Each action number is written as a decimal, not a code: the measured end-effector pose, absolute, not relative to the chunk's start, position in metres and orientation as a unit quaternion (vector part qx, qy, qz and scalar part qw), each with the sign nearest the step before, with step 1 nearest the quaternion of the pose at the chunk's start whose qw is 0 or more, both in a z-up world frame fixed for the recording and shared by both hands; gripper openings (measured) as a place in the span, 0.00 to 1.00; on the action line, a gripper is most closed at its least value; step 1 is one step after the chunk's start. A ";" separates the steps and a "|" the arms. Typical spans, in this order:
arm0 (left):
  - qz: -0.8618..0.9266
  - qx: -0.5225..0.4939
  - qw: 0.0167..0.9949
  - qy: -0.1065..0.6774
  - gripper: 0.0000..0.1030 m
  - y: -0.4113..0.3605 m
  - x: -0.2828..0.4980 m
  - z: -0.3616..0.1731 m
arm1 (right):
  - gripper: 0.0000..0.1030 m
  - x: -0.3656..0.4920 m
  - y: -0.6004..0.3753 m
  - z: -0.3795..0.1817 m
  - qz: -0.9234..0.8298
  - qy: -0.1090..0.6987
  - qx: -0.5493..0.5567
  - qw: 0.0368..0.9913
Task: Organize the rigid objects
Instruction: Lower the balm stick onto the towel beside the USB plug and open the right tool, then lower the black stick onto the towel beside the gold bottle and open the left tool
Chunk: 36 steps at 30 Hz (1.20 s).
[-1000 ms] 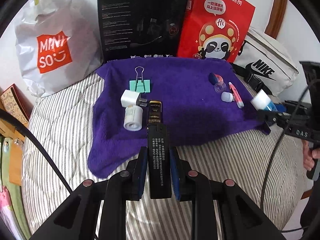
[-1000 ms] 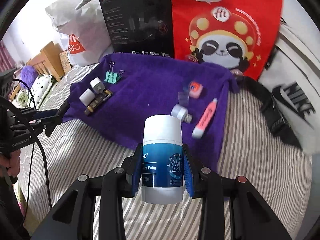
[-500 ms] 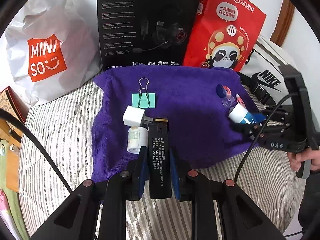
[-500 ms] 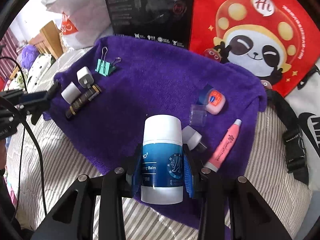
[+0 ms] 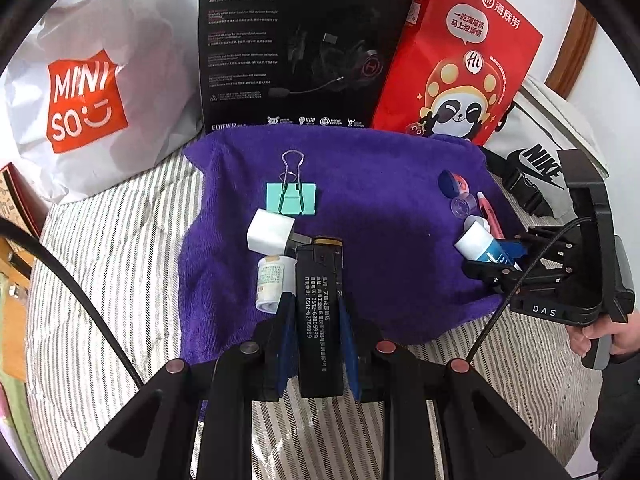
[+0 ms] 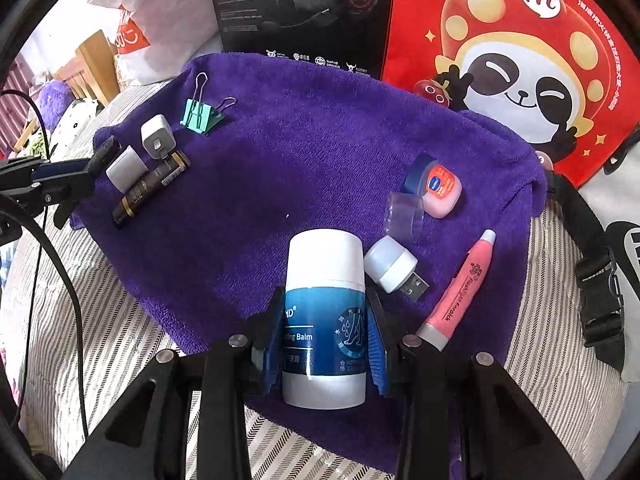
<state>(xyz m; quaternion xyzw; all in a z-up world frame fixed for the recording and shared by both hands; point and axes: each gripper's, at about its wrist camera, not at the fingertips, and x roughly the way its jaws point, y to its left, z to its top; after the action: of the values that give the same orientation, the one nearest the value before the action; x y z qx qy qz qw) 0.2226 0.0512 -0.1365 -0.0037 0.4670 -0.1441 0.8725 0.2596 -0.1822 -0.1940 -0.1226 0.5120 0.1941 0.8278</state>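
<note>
The left gripper [image 5: 314,322] is clamping the black tube [image 5: 320,312] and the right gripper [image 6: 326,336] the balm stick [image 6: 325,316], each probably crowding neighbours like the USB light [image 6: 394,266], risking knocking them aside.

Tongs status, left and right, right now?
Left tongs: shut on the black tube.
Right tongs: shut on the balm.

Two tubes [image 6: 150,188] [image 6: 460,292], one clip [image 6: 200,114]

White Miniso bag [image 5: 86,100] at left; black headset box [image 5: 300,44] beside red panda bag [image 5: 460,64]; Nike pouch [image 5: 540,152] at right.
</note>
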 end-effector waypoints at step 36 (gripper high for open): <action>-0.149 0.012 0.864 0.481 0.21 -0.013 0.300 -0.152 | 0.52 0.187 -0.240 -0.159 0.134 0.471 -0.021 0.871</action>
<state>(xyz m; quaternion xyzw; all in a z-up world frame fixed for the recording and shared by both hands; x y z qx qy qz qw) 0.2996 -0.0135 -0.1521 0.0116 0.4807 -0.1494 0.8640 0.1868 -0.2400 -0.1589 -0.0213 0.4715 0.1338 0.8714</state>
